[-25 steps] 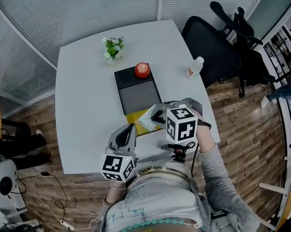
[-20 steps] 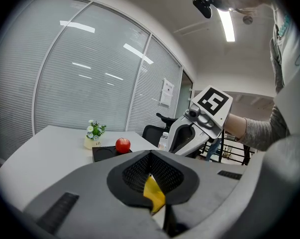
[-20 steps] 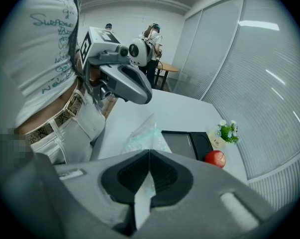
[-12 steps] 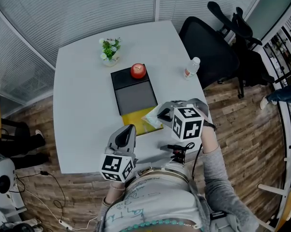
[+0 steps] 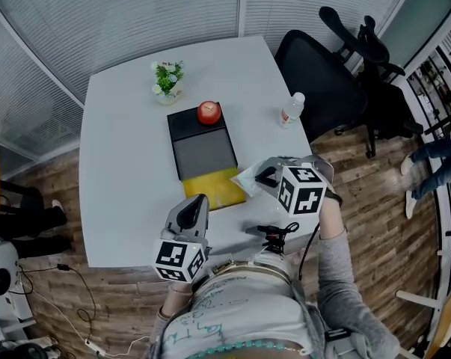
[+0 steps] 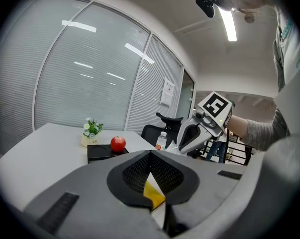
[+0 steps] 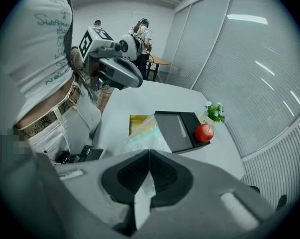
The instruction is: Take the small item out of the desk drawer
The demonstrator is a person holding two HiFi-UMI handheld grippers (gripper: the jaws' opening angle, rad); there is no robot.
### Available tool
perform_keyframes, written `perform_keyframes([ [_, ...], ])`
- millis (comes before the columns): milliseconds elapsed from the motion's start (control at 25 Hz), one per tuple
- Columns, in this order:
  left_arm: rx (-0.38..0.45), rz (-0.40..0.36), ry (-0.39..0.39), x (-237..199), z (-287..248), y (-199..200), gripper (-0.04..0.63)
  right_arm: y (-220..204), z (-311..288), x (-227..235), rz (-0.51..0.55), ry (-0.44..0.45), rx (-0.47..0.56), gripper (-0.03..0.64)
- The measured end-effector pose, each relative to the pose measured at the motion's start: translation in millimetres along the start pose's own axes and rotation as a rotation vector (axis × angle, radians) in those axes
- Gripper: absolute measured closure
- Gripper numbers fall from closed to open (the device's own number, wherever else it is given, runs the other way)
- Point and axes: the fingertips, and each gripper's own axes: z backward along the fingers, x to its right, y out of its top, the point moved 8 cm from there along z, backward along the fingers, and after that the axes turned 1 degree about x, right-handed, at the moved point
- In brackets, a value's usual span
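Packet (image 5: 247, 178) pinched in my right gripper (image 5: 259, 179), already out of yellow drawer (image 5: 212, 188) just left of its jaws. Extraction looks done (drawer open). Left gripper (image 5: 198, 200) closed, empty. Remaining: set packet down.

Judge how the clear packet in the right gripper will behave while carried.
Probably floppy: the clear packet hangs crumpled beyond the right gripper. Likely light, since a pinch at one edge carries it. Its glossy film may slip.

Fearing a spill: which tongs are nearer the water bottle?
Right. The right tongs are just below the water bottle in the head view; the left tongs are farther, lower left.
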Motion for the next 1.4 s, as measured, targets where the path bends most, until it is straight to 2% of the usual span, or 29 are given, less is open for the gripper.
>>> perform_keyframes([
  [440,0.007,0.006,0.028,8.0,-2.7,-1.7,0.598,-32.0,15.2,-1.0,-0.042,-0.026,-0.018,0.614],
  [1400,-0.009,0.007,0.025,13.0,-10.2,-4.0,0.598,-59.0,18.2,4.1,-0.094,-0.041,-0.041,0.614],
])
